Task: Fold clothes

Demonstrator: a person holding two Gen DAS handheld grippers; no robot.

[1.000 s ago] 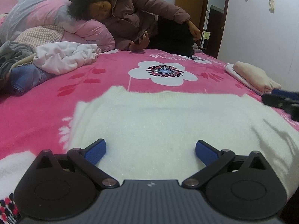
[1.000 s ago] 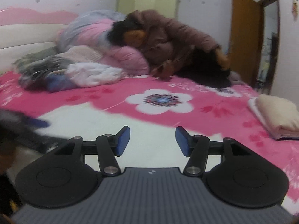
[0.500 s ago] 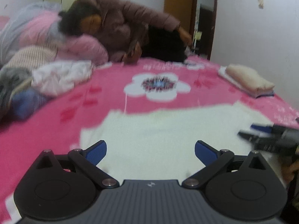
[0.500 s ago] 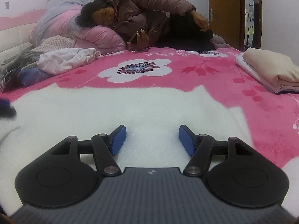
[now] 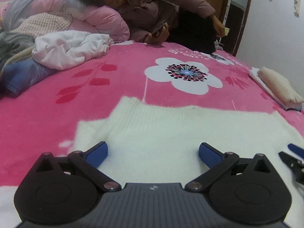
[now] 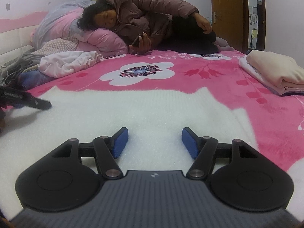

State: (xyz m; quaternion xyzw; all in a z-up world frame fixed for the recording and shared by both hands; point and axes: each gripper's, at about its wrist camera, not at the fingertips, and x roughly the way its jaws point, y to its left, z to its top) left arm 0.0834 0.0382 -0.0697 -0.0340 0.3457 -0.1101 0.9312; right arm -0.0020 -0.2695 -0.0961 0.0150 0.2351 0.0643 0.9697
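Nearest to you, your left gripper [image 5: 153, 153] hung low over the white sweater [image 5: 180, 133], fingers spread wide with nothing between them. Your right gripper [image 6: 154, 142] was just as close to the knit, its jaws having just been opening, and it too pinched nothing; only bare fabric showed between the blue pads [image 6: 119, 142].

The sweater lay flat on the pink flowered blanket [image 5: 114, 87], directly under both tools, spread broad from side to side. At its left edge a strip looked turned over onto the body, perhaps a sleeve, though I could not tell for sure. So this garment seemed laid out and barely begun: you probably had most of its folds left.

Farther off to your right, a folded stack [image 6: 273, 74] of cream and white pieces sat on the blanket, which I judged to be finished work. Farther off to your left, a heap of unfolded clothes [image 5: 70, 47] waited, white, blue and grey. Beyond it a person in a brown coat [image 6: 152, 19] lay against pink bedding.
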